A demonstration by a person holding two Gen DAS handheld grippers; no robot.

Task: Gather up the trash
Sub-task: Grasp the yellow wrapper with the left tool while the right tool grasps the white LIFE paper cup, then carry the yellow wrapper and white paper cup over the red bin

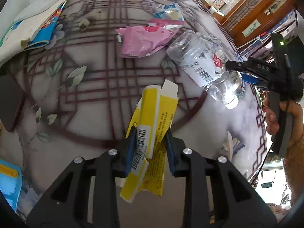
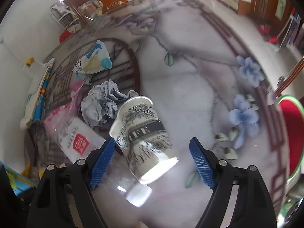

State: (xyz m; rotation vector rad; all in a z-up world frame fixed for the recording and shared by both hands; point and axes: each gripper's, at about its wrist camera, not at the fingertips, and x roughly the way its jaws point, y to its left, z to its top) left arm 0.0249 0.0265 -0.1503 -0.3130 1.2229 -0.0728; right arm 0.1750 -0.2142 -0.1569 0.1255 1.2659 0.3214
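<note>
Crowding the paper cup [image 2: 141, 133]: crumpled paper [image 2: 102, 102], plastic bottle [image 2: 76, 140].

A crushed yellow carton [image 1: 150, 133] hangs pinched upright; the printed paper cup [image 2: 144, 133] lies tipped, seemingly empty.

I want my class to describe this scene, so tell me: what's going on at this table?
A person is clearing trash with a gripper in each hand. The left gripper has its jaws clamped on a flattened yellow carton. The right gripper is open above a paper cup lying on its side. A plastic bottle, pink wrapper and crumpled paper remain on the table.
</note>
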